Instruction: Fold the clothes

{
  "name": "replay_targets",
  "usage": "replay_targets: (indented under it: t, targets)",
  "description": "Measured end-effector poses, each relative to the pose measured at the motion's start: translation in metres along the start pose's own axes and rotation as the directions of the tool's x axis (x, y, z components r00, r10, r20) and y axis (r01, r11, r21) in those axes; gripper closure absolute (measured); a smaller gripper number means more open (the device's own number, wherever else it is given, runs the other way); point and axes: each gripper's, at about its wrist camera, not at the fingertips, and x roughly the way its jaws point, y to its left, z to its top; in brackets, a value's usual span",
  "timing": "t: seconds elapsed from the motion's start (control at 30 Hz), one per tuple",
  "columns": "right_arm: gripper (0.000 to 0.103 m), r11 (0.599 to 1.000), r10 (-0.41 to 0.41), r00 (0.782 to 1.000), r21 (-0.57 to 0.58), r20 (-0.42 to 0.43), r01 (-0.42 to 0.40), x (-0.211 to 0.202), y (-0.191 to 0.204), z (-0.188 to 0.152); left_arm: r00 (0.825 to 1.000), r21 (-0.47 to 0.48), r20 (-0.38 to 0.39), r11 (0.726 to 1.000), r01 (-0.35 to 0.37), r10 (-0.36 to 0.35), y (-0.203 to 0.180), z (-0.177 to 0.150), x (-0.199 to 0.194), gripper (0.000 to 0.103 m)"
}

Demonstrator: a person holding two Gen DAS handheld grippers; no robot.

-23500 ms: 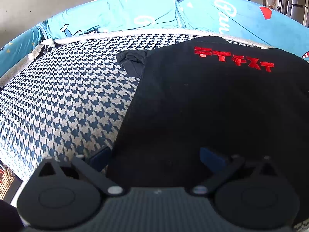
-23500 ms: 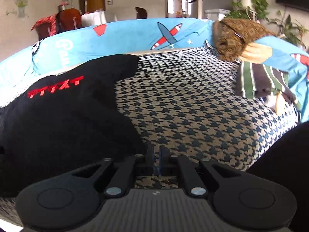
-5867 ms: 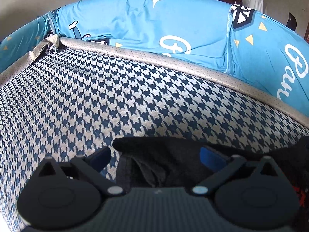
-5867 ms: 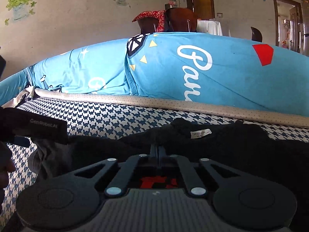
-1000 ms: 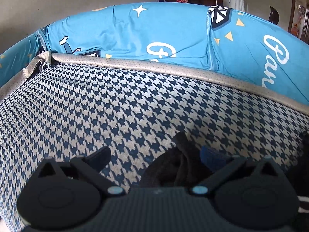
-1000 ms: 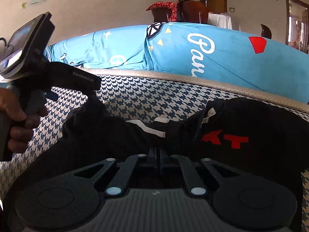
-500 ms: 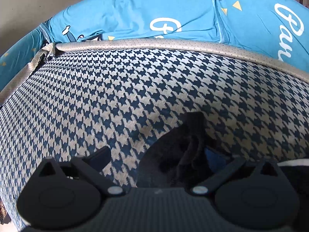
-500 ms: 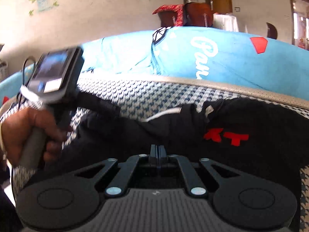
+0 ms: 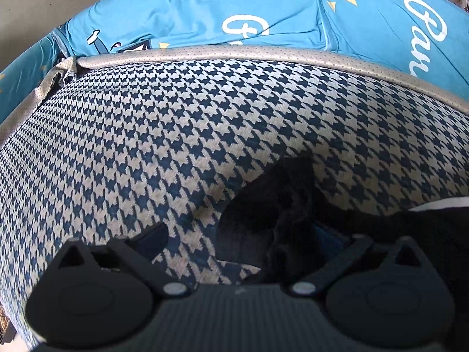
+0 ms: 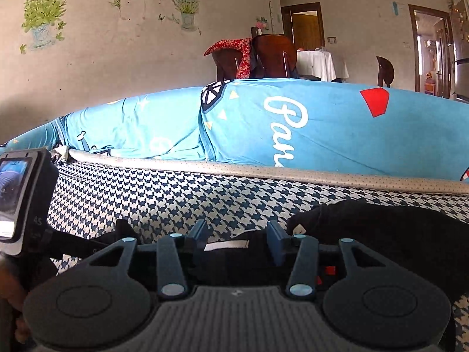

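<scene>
Right gripper (image 10: 237,236) fingers, pressed together a second ago, are opening off the black T-shirt (image 10: 381,228) on the houndstooth sofa seat (image 9: 146,135) at 6 o'clock; left gripper (image 9: 243,237) fingers spread over its sleeve — fold laid.

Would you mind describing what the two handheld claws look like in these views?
Both are matte black plastic. The right claw has a ribbed grey centre plate, two round discs, angled link bars with pale rivets, and blue-padded fingers. The left claw is built alike, and from the right view its body carries a small lit screen on the back.
</scene>
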Motion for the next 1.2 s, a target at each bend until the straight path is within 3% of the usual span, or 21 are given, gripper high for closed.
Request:
replay_targets:
  t: [0.3, 0.53, 0.67, 0.7, 0.8, 0.9, 1.03, 1.2]
  targets:
    - [0.052, 0.999, 0.005, 1.000, -0.054, 0.007, -0.004, 0.030, 0.015, -0.002, 0.999, 0.035, 0.012, 0.999, 0.030, -0.030, 0.008, -0.013, -0.006, 0.000]
    - [0.052, 0.992, 0.072, 0.989, -0.098, -0.127, -0.085, 0.058, 0.030, -0.019, 0.998, 0.028, -0.010, 0.998, 0.061, -0.061, 0.016, -0.020, -0.011, 0.000]
    - [0.053, 0.989, 0.058, 0.985, -0.122, -0.160, -0.078, 0.063, 0.032, -0.028, 0.995, 0.023, -0.018, 0.995, 0.095, -0.094, 0.023, -0.018, -0.017, 0.000]
    - [0.057, 0.989, 0.061, 0.985, -0.124, -0.163, -0.082, 0.062, 0.032, -0.028, 0.995, 0.027, -0.010, 0.995, 0.095, -0.095, 0.024, -0.016, -0.019, 0.000]
    - [0.083, 0.986, 0.082, 0.980, -0.127, -0.184, -0.107, 0.061, 0.032, -0.030, 0.995, 0.035, 0.019, 0.995, 0.092, -0.093, 0.025, -0.013, -0.024, 0.000]
    - [0.091, 0.983, 0.082, 0.980, -0.146, -0.183, -0.110, 0.058, 0.035, -0.031, 0.994, 0.036, 0.058, 0.996, 0.088, -0.090, 0.027, -0.006, -0.033, 0.000]
    - [0.095, 0.983, 0.090, 0.984, -0.145, -0.157, -0.113, 0.046, 0.036, -0.028, 0.988, 0.019, 0.137, 0.997, 0.072, -0.073, 0.032, 0.006, -0.048, 0.000]
    - [0.096, 0.976, 0.128, 0.986, -0.165, -0.110, -0.145, 0.015, 0.040, -0.022, 0.983, -0.059, 0.159, 0.993, 0.101, -0.091, 0.048, 0.022, -0.056, 0.000]
